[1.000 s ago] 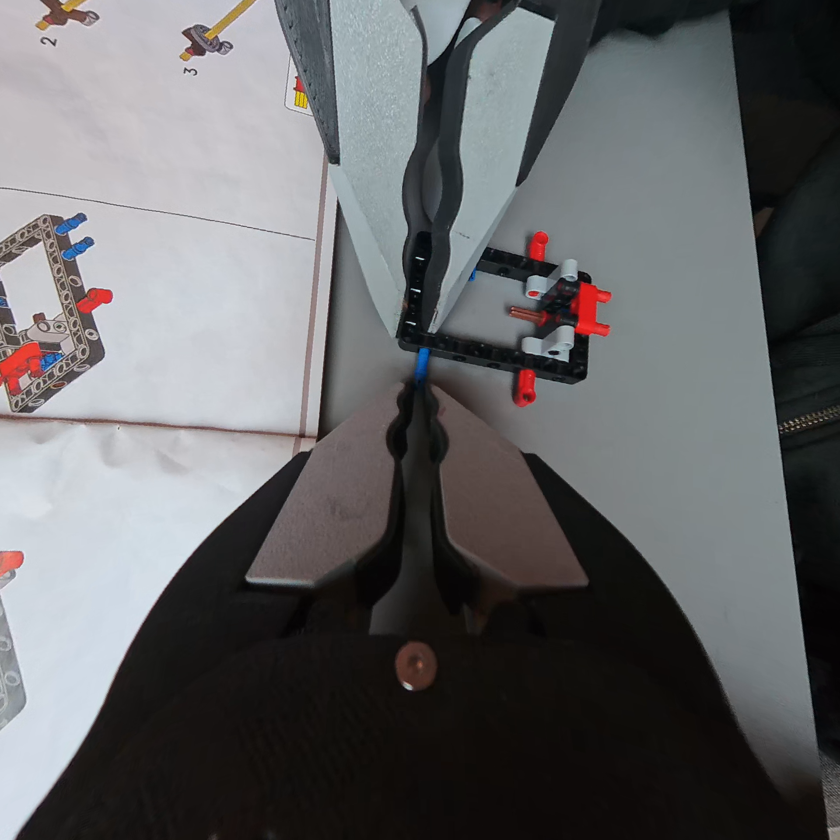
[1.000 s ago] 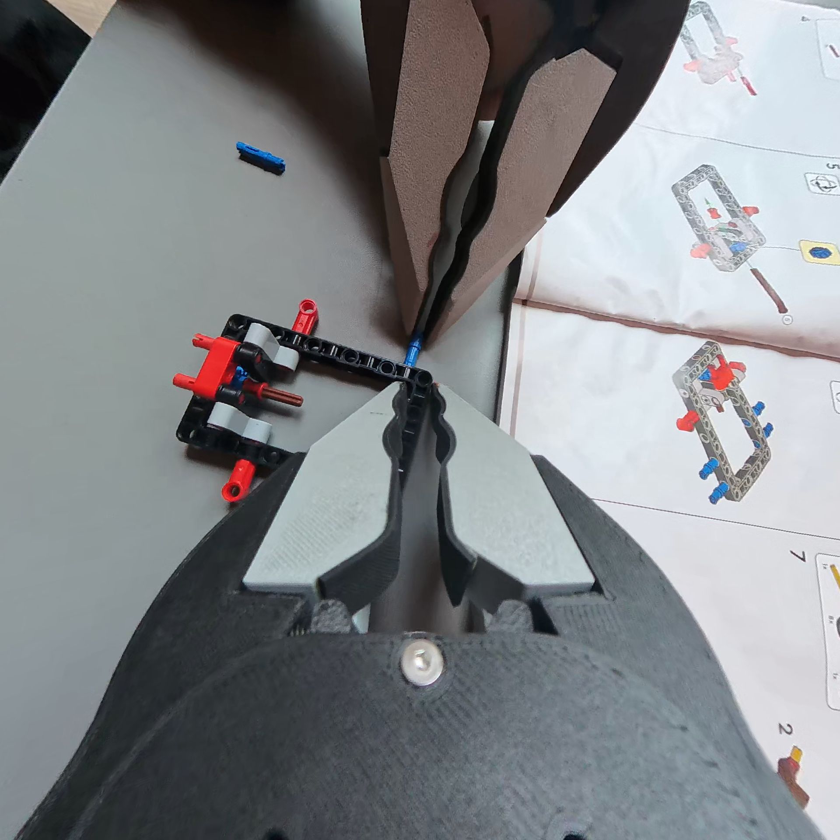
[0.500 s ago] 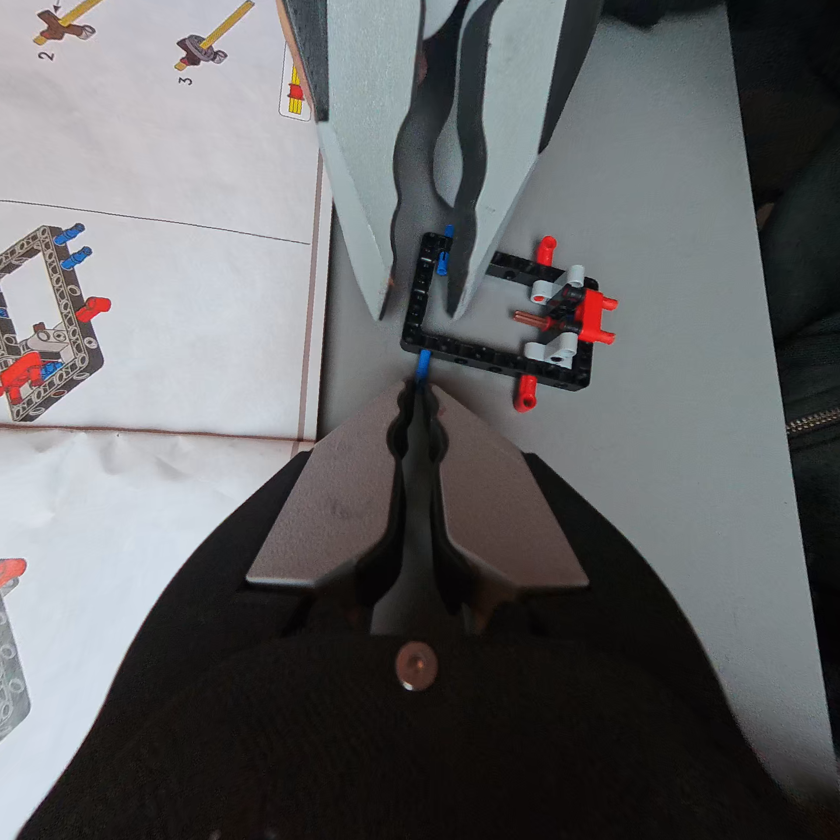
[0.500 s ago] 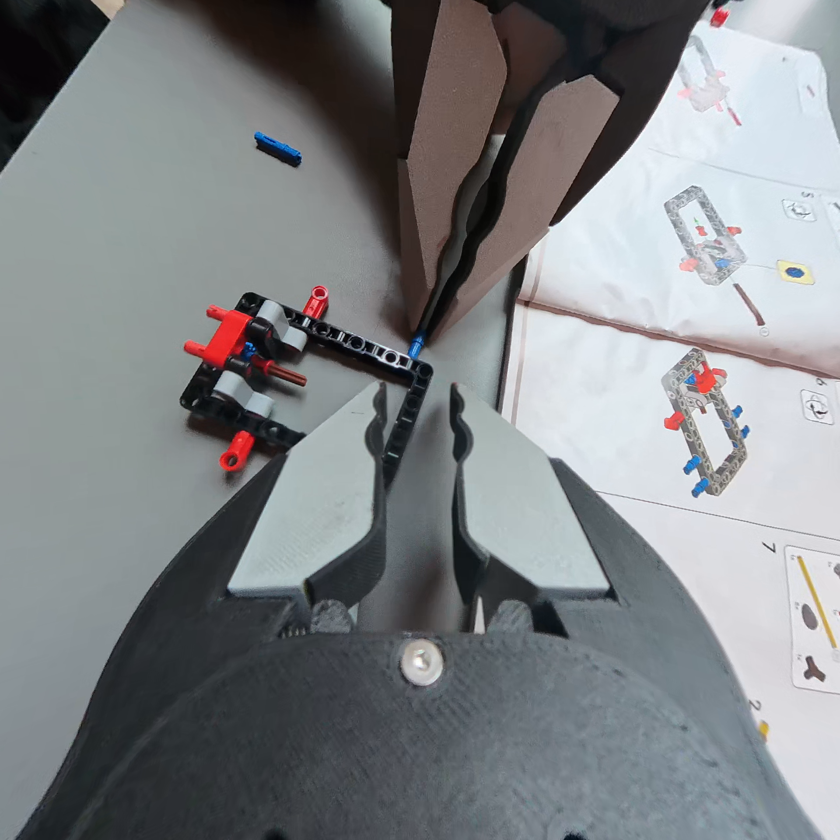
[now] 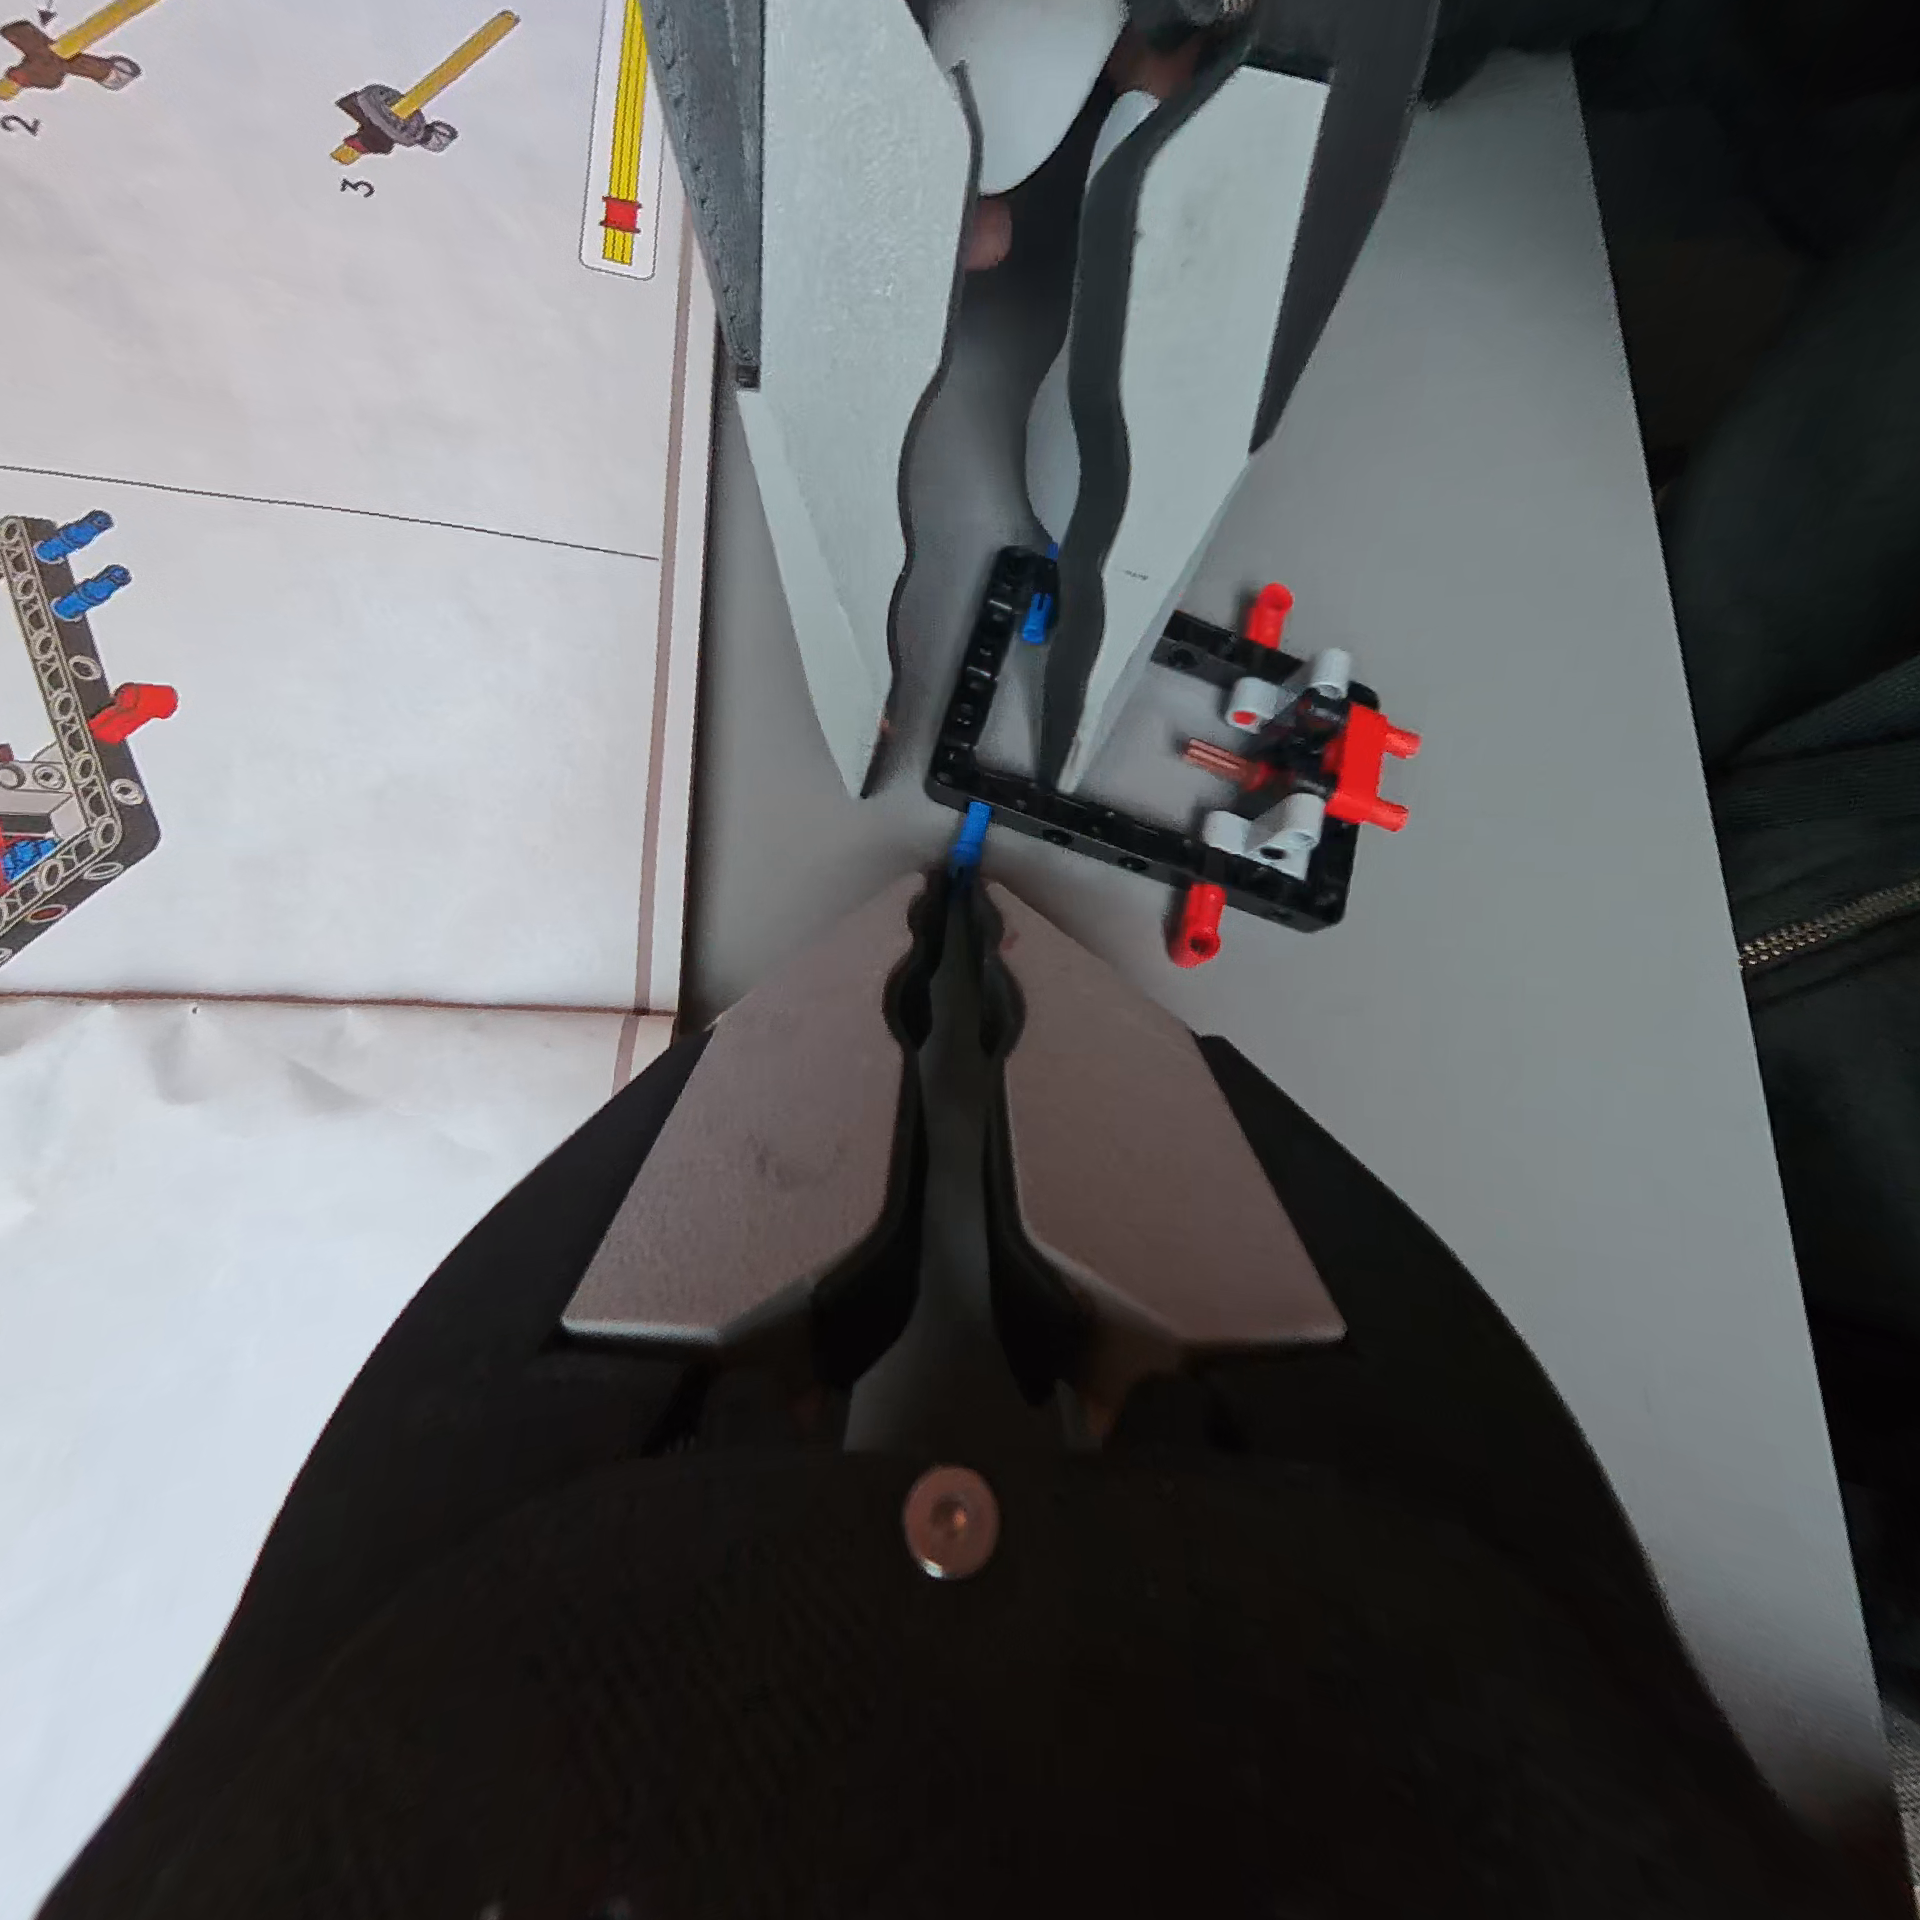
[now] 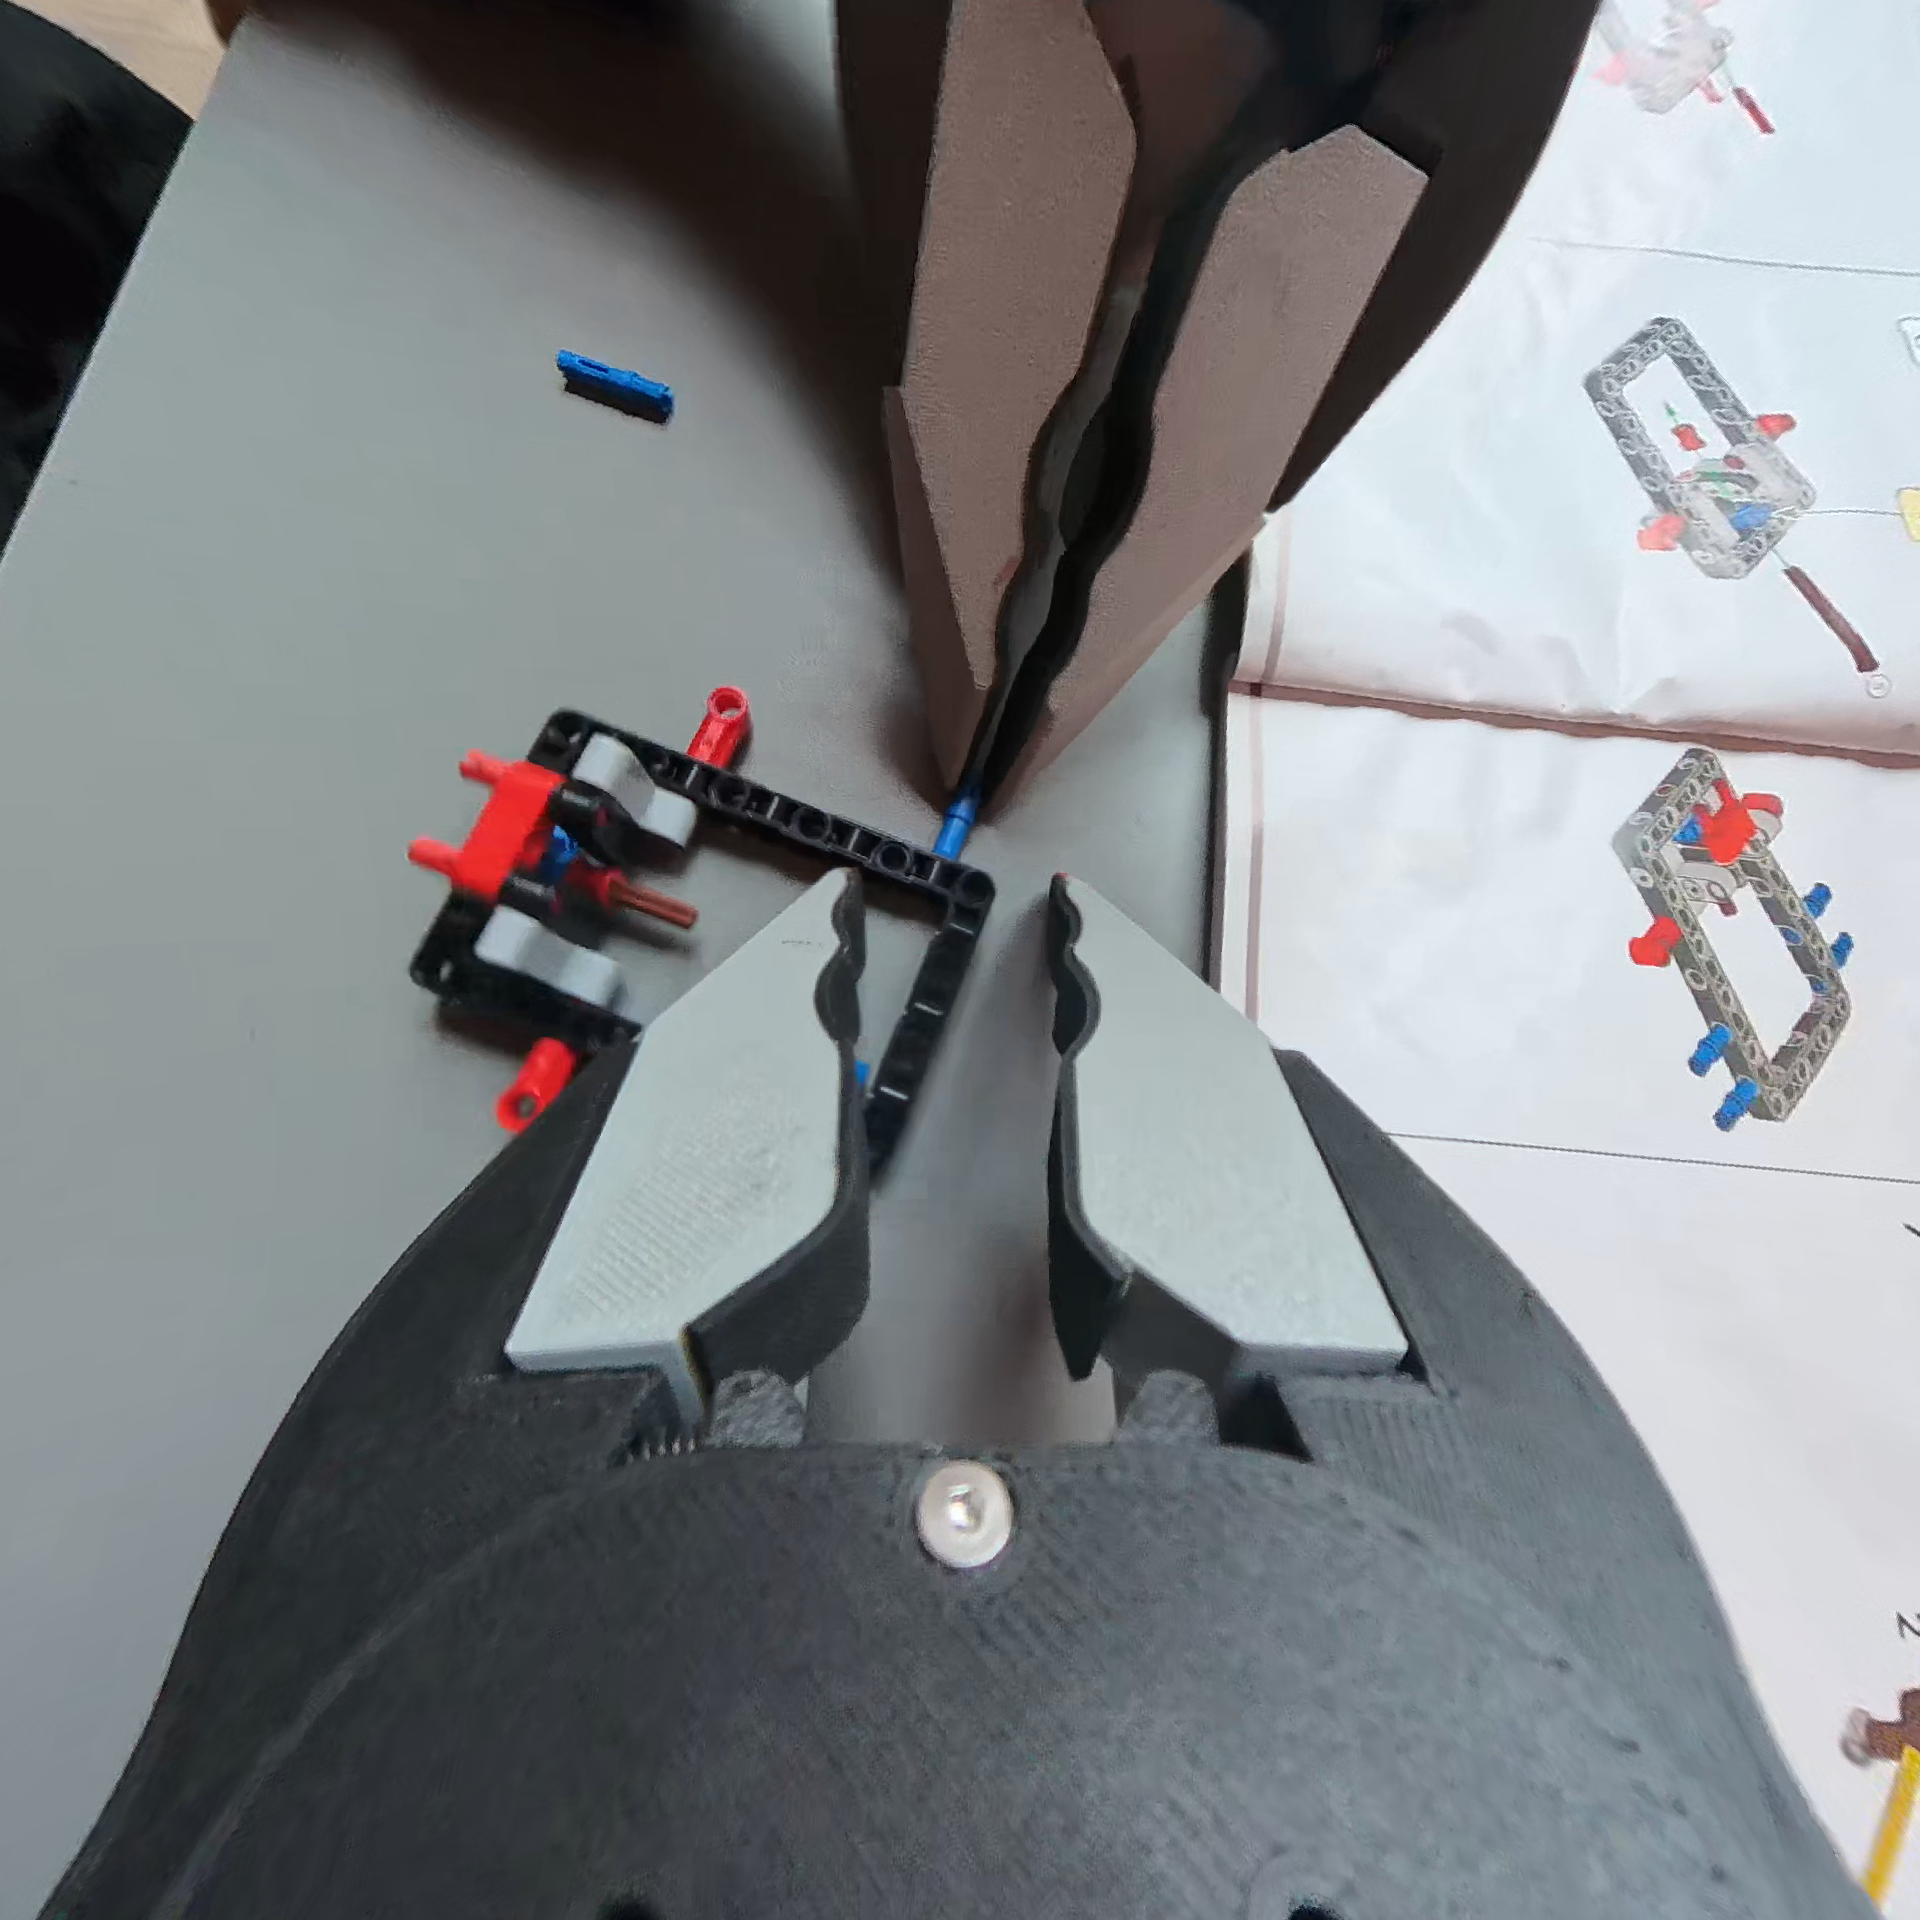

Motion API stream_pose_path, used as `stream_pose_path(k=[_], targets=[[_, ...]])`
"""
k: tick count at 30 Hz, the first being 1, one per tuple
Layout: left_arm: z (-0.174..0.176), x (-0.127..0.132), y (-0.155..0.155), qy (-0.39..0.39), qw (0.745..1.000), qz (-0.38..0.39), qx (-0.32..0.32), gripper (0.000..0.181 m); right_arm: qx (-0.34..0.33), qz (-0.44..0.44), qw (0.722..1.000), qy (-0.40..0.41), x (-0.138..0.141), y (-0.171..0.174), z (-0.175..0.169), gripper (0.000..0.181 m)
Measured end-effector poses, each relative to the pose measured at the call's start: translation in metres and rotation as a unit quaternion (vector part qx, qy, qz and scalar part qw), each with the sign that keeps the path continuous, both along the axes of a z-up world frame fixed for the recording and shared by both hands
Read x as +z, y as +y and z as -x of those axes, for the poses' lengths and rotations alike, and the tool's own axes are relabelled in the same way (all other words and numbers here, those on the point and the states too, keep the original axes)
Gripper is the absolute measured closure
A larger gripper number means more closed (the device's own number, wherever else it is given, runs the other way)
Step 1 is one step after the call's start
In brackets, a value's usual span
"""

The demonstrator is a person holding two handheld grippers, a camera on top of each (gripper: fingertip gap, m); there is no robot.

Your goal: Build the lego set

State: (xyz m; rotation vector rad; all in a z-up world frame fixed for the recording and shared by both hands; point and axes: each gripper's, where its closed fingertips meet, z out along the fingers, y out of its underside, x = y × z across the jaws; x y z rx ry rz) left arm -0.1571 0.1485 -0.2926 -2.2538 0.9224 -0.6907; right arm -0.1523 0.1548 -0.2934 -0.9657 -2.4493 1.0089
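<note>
A black rectangular lego frame (image 5: 1101,831) lies on the grey table, with red pins, grey connectors and a red piece at its far end. My left gripper (image 5: 958,894) is shut on a blue pin (image 5: 968,836) whose tip is in the frame's corner hole. My right gripper (image 6: 951,904) is open, its fingers standing on either side of the frame's short side (image 6: 925,997) without gripping it. In the right wrist view the left gripper (image 6: 971,790) comes in from the top, holding the blue pin (image 6: 954,826). Another blue pin (image 5: 1036,613) sits in the frame.
An open instruction booklet (image 5: 312,727) lies beside the frame; it also shows in the right wrist view (image 6: 1507,831). A loose blue pin (image 6: 613,387) lies on the table (image 6: 312,727) beyond the frame. The table edge (image 5: 1662,727) is close behind the frame, with dark fabric past it.
My right gripper has opened and let go of the frame's short side, which it was gripping a second ago. My left gripper stays shut on the blue pin at the frame's corner.
</note>
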Motion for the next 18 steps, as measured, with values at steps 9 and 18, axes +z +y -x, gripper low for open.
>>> stream_pose_path(k=[9,18], targets=[[-0.003,-0.001,0.001,0.006,1.0,-0.001,0.002,0.179,0.004,0.02,1.0,-0.002,0.0,-0.003,0.003,0.142],[0.011,0.0,0.001,0.01,1.0,-0.001,0.024,0.18,-0.093,0.011,0.995,-0.014,0.019,0.024,-0.012,0.159]])
